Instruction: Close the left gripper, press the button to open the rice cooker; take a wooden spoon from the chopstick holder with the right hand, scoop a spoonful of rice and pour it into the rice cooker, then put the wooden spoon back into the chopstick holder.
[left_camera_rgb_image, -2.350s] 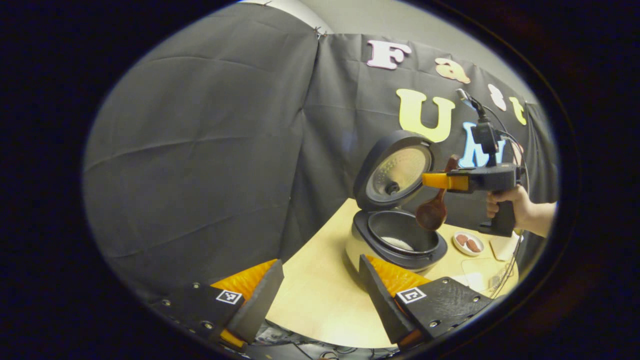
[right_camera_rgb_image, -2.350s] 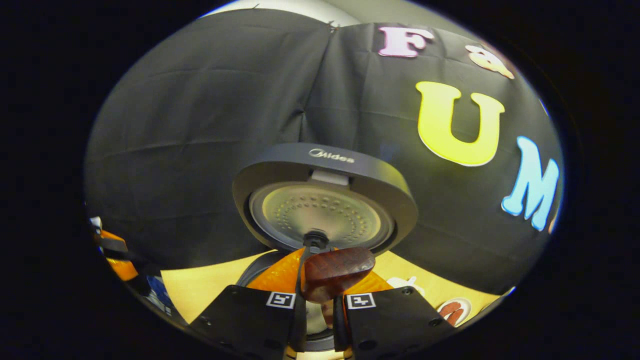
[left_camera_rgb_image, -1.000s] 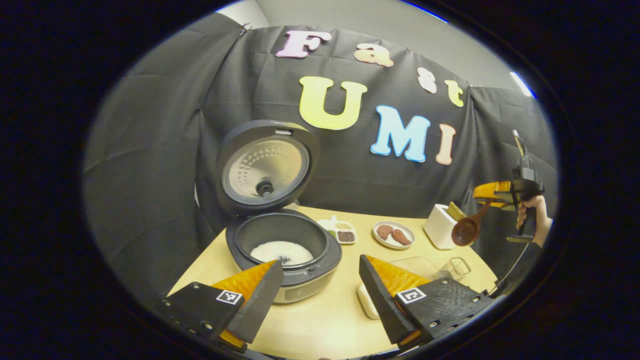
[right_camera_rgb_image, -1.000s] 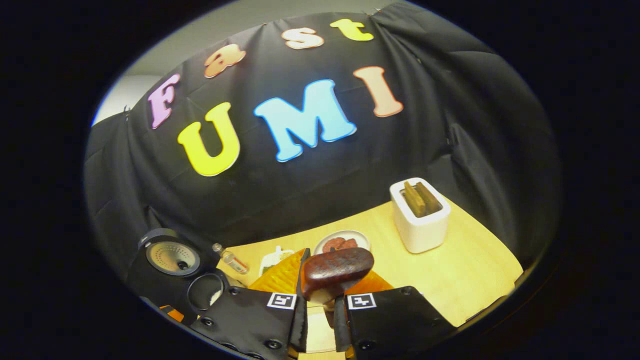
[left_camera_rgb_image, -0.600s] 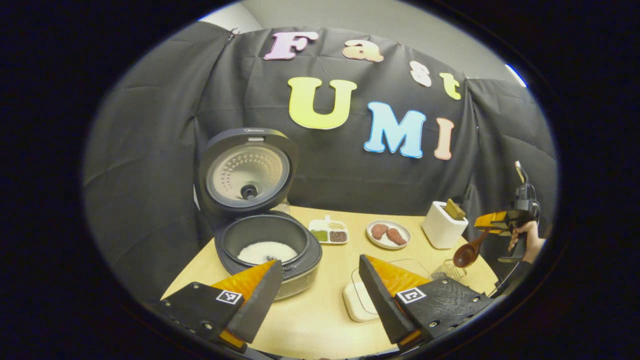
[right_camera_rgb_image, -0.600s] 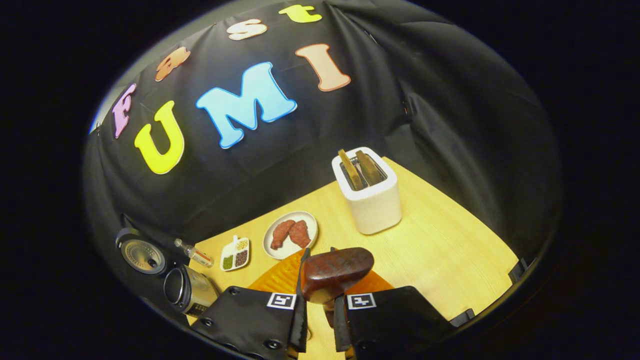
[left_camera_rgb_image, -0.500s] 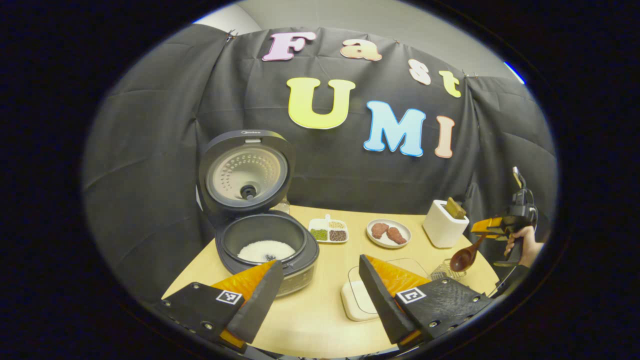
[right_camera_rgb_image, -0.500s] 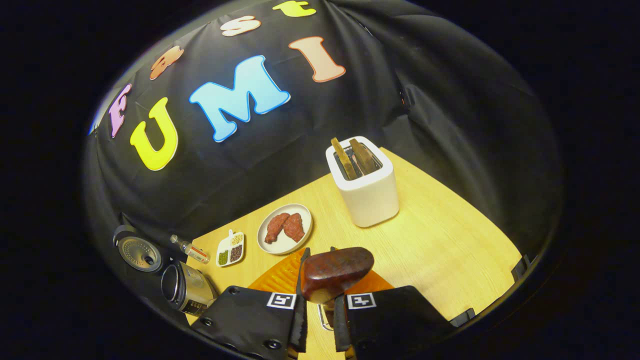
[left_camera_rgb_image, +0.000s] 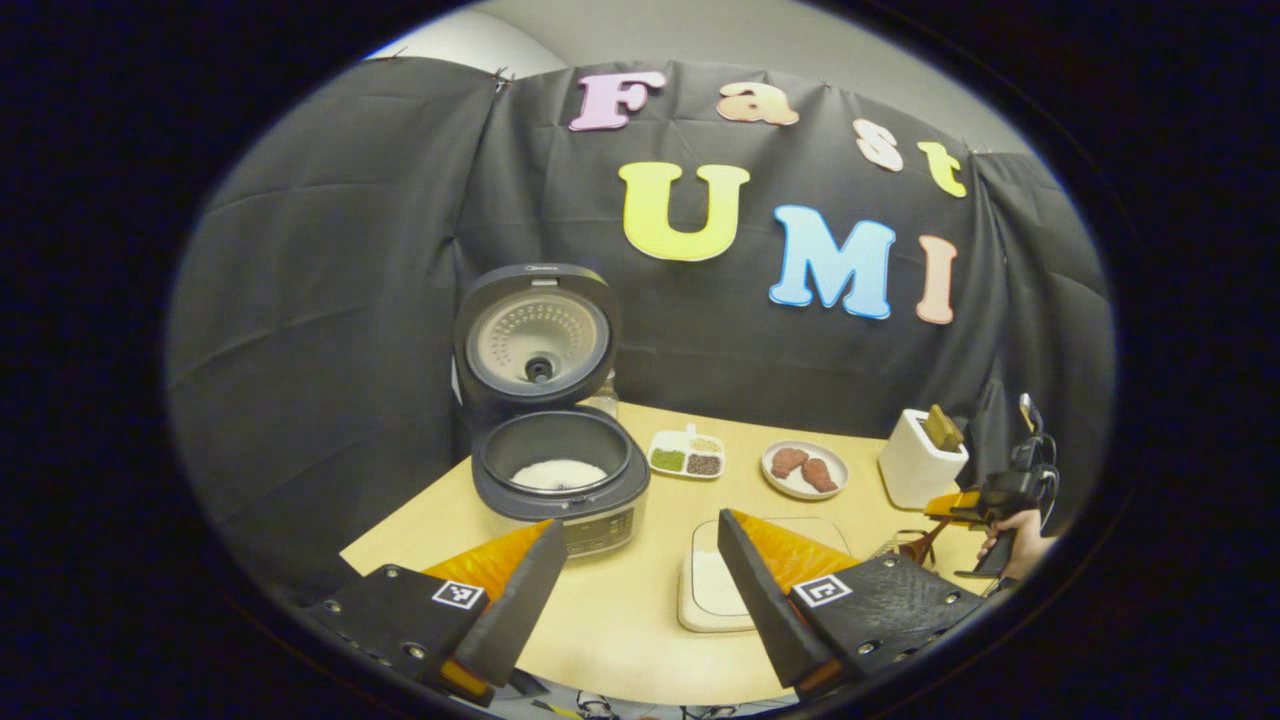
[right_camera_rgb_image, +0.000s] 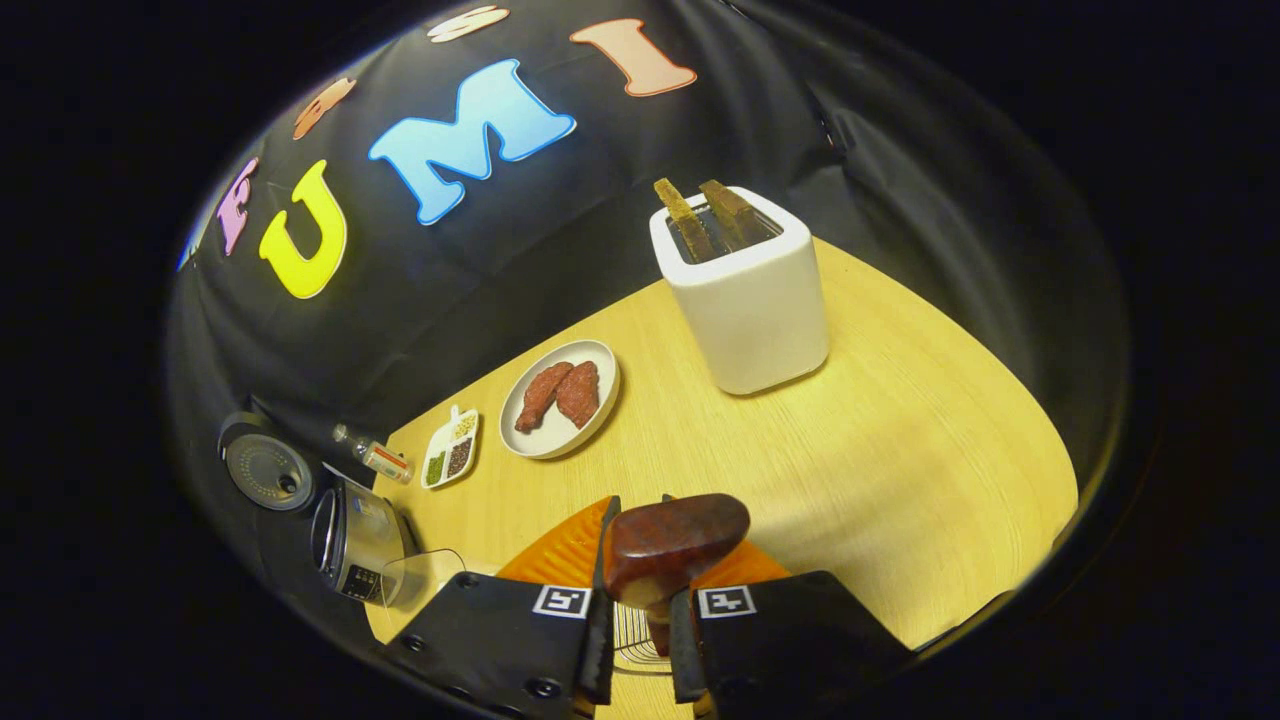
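Gripping the wooden spoon by its handle, the right gripper hangs directly above the wire chopstick holder for reinsertion; the left gripper idles wide open, empty.

Light wood table. Left gripper sits over its near edge. Open rice cooker ahead-left of it, a divided dish of grains and a plate with two brown pieces ahead, a white toaster far ahead-right. White tray of rice lies between its fingers' line of sight. Seen from the right gripper, the toaster is ahead, the plate ahead-left, and a small bottle lies by the cooker.
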